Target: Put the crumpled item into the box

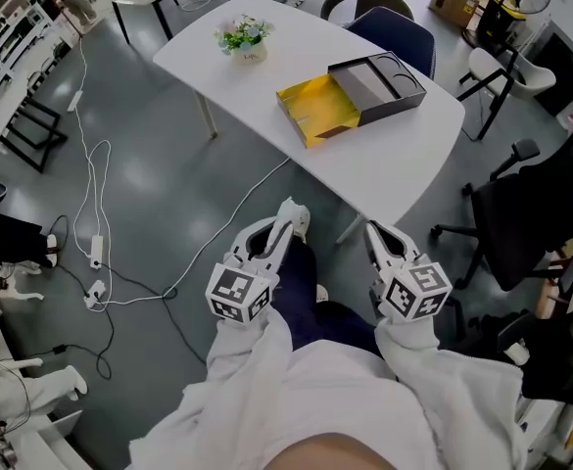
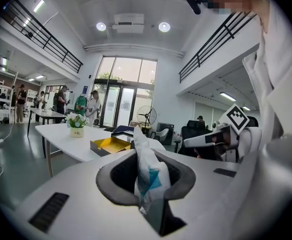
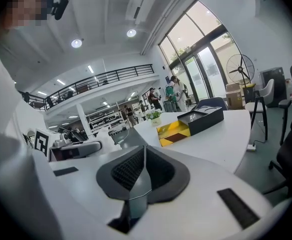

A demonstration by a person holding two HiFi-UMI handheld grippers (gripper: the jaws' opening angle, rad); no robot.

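The crumpled item (image 2: 146, 170), white paper or plastic with a teal patch, is pinched upright in my left gripper (image 2: 150, 196), which is shut on it. In the head view the crumpled item (image 1: 295, 214) pokes from the left gripper (image 1: 284, 231), held over the floor just short of the table's near edge. The box (image 1: 316, 111) lies open on the white table (image 1: 394, 155), with a yellow-lined tray and a dark lid (image 1: 379, 83) beside it. My right gripper (image 3: 144, 165) is shut with nothing between its jaws. It is level with the left one, right gripper (image 1: 377, 238).
A small pot of flowers (image 1: 245, 42) stands at the table's far left corner. Chairs (image 1: 394, 27) sit behind the table, and a black office chair (image 1: 521, 213) is to the right. Cables and a power strip (image 1: 96, 253) lie on the floor at left. People stand far back.
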